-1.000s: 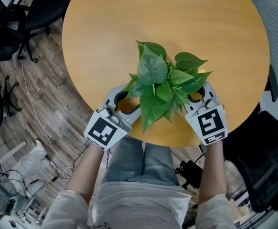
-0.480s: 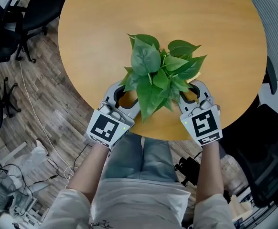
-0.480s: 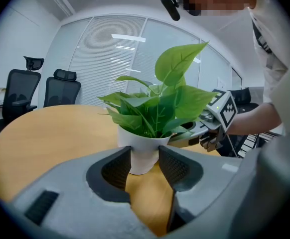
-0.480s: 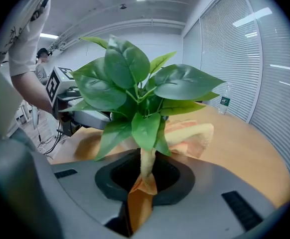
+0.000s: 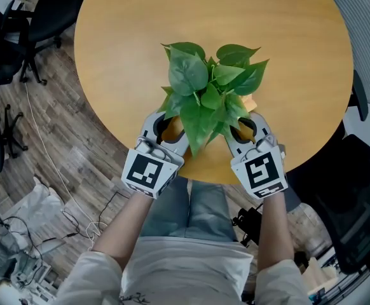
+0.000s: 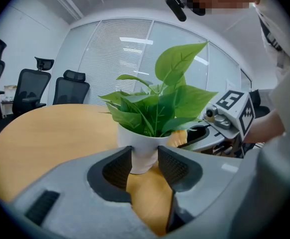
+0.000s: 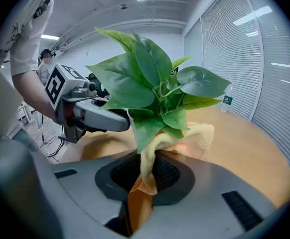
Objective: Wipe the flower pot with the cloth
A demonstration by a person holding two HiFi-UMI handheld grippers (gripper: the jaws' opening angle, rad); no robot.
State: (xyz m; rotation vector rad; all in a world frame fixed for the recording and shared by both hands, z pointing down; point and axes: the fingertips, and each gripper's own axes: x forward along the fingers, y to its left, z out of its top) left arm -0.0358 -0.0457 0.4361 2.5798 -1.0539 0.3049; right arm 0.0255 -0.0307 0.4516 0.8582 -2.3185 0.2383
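Two tools flank a small white round flower pot [image 6: 141, 146] of broad green leaves [image 5: 201, 91], which stands upright near the front edge of the round light-wood counter [image 5: 267, 37]. On the left, the left tool [image 5: 167, 127] has just been narrowing its jaws, and its ribbed pads press the pot's lower sides. To the right, a soft yellow cloth [image 7: 195, 138] lies against the pot, with one end pinched tight between the jaws of the right tool [image 5: 243, 127].

Left hand-held gripper [image 6: 145, 157] and right hand-held gripper [image 7: 147, 167] both clamped.
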